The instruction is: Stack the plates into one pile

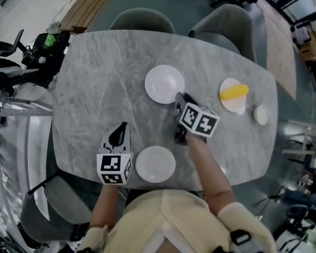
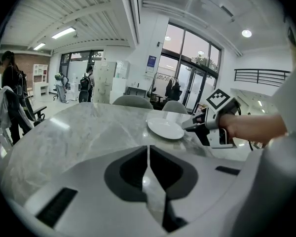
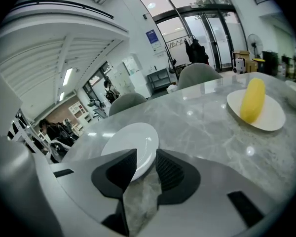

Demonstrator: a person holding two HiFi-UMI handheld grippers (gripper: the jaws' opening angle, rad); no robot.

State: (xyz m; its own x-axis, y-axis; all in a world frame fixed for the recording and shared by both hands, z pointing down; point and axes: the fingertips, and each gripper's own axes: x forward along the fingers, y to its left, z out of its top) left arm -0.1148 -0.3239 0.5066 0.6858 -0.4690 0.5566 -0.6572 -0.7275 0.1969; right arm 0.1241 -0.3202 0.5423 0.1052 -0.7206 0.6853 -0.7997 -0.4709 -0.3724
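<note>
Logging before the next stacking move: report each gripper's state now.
Left gripper: closed, empty.
Right gripper: open, jaws at the round white plate's rim, nothing gripped.

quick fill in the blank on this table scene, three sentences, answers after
The right gripper has its jaws ____ just before an empty plate.
The left gripper has its jaws ____.
The yellow object lies on a white ____.
Missing words: open; shut; plate
</note>
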